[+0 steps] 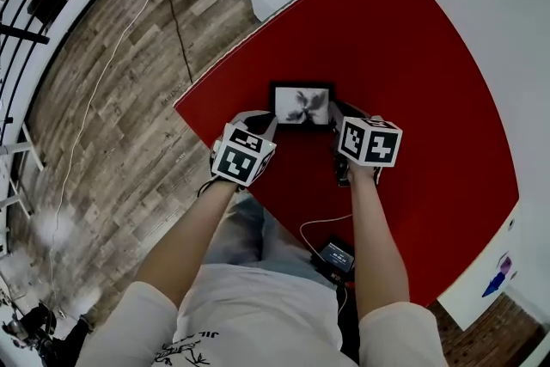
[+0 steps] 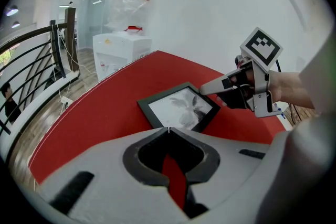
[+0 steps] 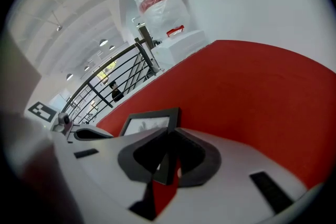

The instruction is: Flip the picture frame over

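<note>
The picture frame (image 1: 302, 106) is lying face up on the red worktop (image 1: 412, 47), at the centre of the head view, with its long sides running left to right. It is showing a narrow black border around a pale grey print of a dark, flower-like shape.

The right gripper (image 3: 170, 132) is gripping the frame's right-hand edge. In the right gripper view, that dark edge is running down between the two pads. This edge grip is probably providing the lifting point for the turn.

The left gripper (image 2: 168, 128) is sitting with its jaws together and nothing between them; only red worktop is showing through the gap. Its tips are resting just at the frame's near left corner. Judged from this position, it is acting as a stop to prevent the frame from sliding when the opposite edge is raised.

The flip is not yet done: the print is facing up and the frame is appearing flat.
</note>
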